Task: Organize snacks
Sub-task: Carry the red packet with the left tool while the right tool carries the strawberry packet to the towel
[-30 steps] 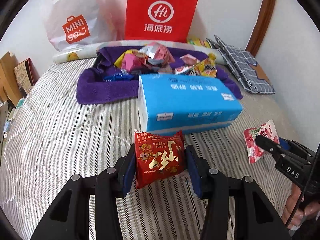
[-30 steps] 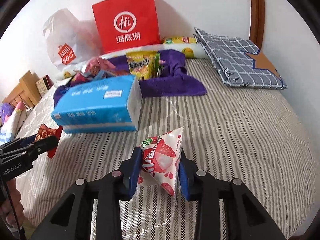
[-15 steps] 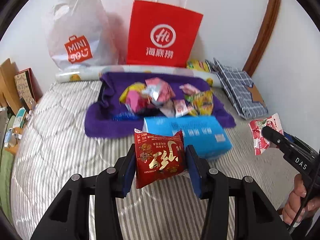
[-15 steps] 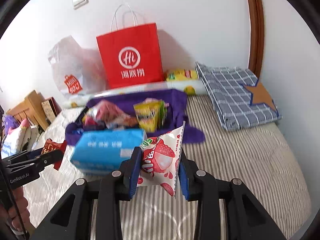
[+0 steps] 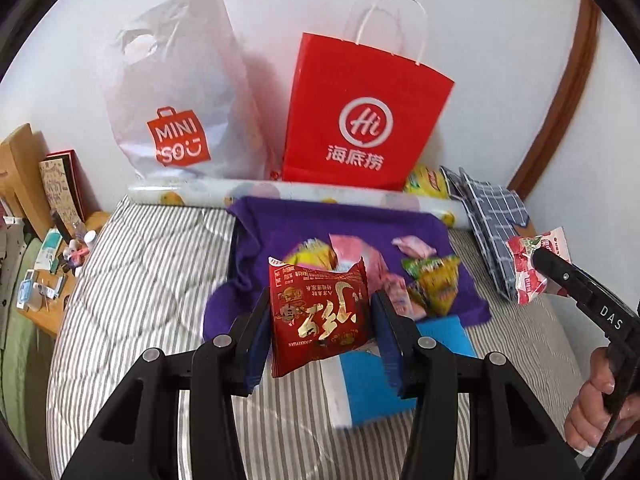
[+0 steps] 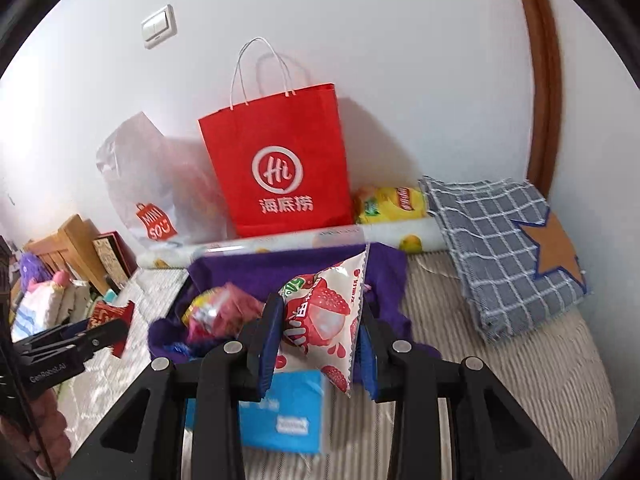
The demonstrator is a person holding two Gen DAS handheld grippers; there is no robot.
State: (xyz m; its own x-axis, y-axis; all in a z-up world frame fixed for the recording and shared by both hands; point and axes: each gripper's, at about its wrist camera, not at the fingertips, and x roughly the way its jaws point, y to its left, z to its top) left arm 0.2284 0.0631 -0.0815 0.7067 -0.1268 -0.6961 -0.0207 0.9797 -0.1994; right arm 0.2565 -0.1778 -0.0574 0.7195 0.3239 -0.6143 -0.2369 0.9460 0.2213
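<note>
Both grippers carrying 1 snack each above the bed.
Left gripper (image 5: 320, 316) clamped on red gold-print packet (image 5: 318, 312), right gripper (image 6: 318, 328) clamped on white strawberry pouch (image 6: 320, 316), both pinched at side edges so they hang upright. Likely headed for red paper bag (image 5: 360, 120) at 12 o'clock; snack pile on purple cloth (image 5: 352, 224) just below.

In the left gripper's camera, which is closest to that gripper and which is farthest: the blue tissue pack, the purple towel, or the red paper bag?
From the left gripper:
1. Blue tissue pack, just below the fingertips.
2. Purple towel, beyond it, mid-bed.
3. Red paper bag, farthest, against the wall.
</note>
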